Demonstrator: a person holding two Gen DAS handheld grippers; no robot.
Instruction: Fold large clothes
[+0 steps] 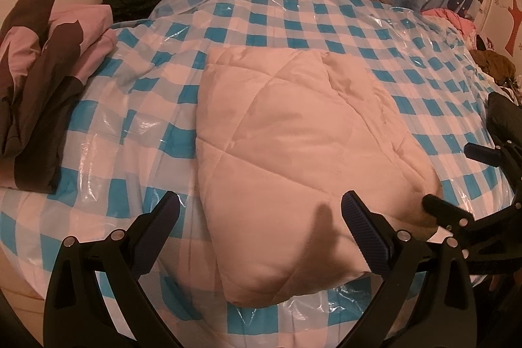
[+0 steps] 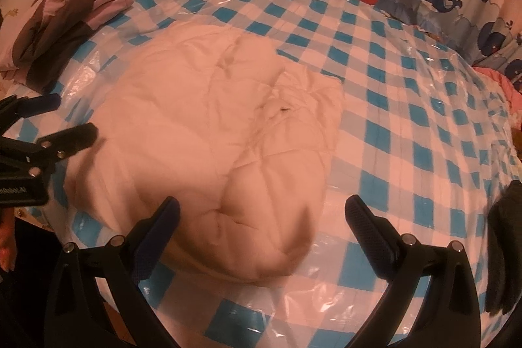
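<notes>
The quilted cream garment (image 1: 293, 132) lies folded into a thick bundle on the bed's checked plastic cover (image 1: 326, 18). The left tool (image 1: 261, 214) and right tool (image 2: 261, 214) hover over its near end, jaws apart and empty (probably released so the fold can settle).

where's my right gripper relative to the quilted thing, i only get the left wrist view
Observer: The right gripper is open and holds nothing; the near rounded corner of the folded cream quilted garment lies just ahead of its spread fingers.
Operator: is the fold lying flat on that side
Observer: No. The right wrist view shows the top layer creased and bunched around a small dark mark.
Operator: and my left one from there
Observer: The left gripper is open beside the garment's left edge, gripping nothing.
</notes>
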